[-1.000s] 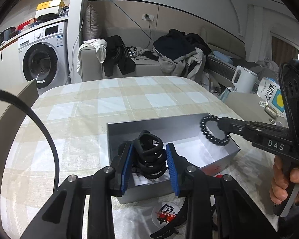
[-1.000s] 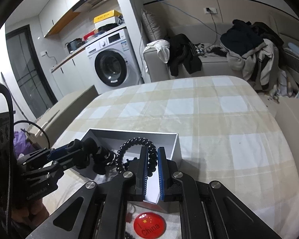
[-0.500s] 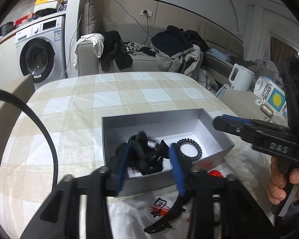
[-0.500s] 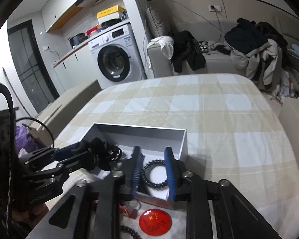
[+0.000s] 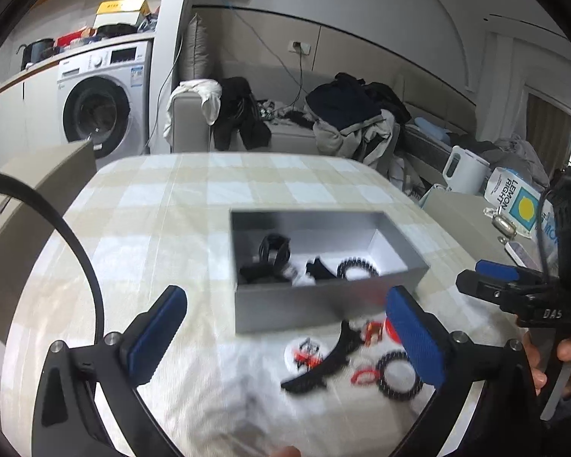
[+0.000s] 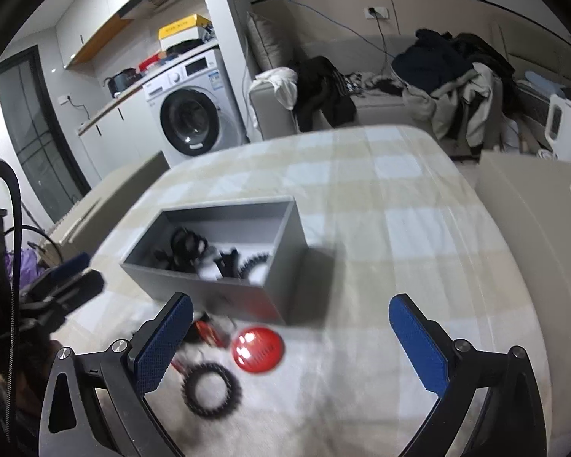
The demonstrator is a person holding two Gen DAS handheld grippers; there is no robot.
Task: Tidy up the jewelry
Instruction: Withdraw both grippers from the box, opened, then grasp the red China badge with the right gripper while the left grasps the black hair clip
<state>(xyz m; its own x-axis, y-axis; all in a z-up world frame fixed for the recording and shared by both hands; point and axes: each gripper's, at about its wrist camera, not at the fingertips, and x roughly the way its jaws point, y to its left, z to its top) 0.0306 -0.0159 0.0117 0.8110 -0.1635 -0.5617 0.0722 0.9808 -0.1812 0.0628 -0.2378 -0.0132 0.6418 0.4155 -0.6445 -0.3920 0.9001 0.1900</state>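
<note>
Both your grippers, left [image 5: 285, 339] and right [image 6: 291, 342], now gape empty: the hair ties [image 5: 274, 262] you carried lie in the grey box [image 5: 323, 304] ahead. Next, probably the coil tie [image 6: 211, 388] just under your right fingers; blurry.

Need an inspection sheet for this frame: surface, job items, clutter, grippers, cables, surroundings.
Surface: table with beige checked cloth.
Job's things: open grey rectangular box holds black hair ties and a black spiral coil tie. Outside it, nearer the cameras: another black spiral tie, round red badge, black curved hair claw.
Clutter: small red pieces, blurred.
Grippers: left gripper and right gripper open, empty.
Cables: black cable at left.
Surroundings: washing machine, clothes-strewn sofa, white kettle.
</note>
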